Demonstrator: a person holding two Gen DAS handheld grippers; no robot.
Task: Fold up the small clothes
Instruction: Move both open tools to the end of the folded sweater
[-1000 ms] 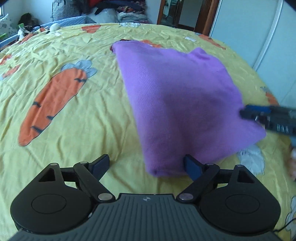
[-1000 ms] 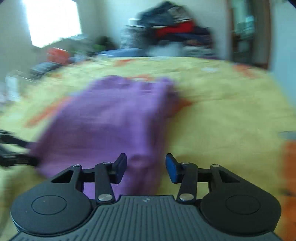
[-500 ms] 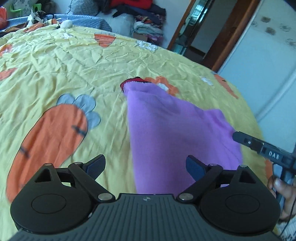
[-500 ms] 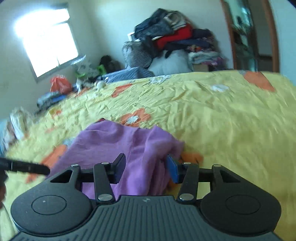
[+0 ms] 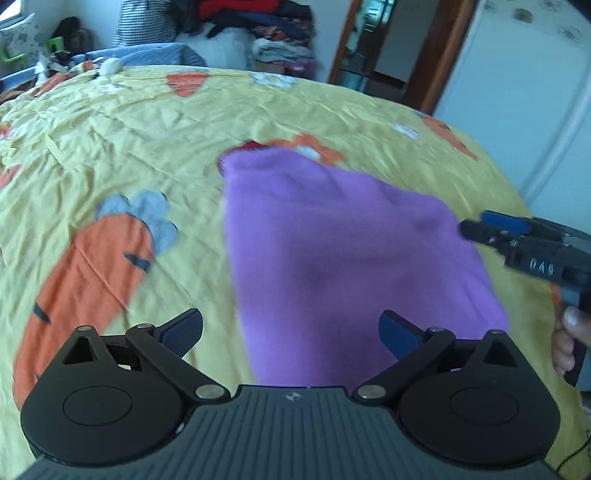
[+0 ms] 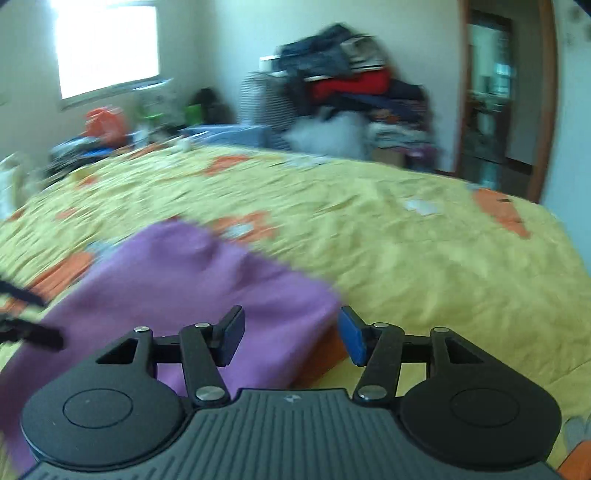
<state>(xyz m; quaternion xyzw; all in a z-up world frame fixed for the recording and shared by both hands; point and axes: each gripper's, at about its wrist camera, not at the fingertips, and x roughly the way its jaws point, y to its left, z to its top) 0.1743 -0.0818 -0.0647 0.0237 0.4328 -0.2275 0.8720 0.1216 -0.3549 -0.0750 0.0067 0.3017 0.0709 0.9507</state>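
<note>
A folded purple garment [image 5: 343,251] lies flat on the yellow carrot-print bedspread [image 5: 129,140]. A bit of red fabric [image 5: 251,146] shows at its far end. My left gripper [image 5: 290,332] is open and empty, just above the garment's near edge. My right gripper [image 6: 290,336] is open and empty over the garment's right edge [image 6: 207,280]. The right gripper also shows in the left wrist view [image 5: 495,227], at the garment's right side. The left gripper's tip shows in the right wrist view [image 6: 26,332].
A pile of clothes [image 6: 351,85] and a striped bag [image 5: 146,22] stand beyond the bed's far edge. A doorway [image 5: 384,48] and a white wardrobe [image 5: 524,103] are to the right. A window [image 6: 107,44] is at the far left.
Both grippers have pulled back from the garment and tilted up. The right gripper's jaws have opened wider. The garment lies folded where it was.
</note>
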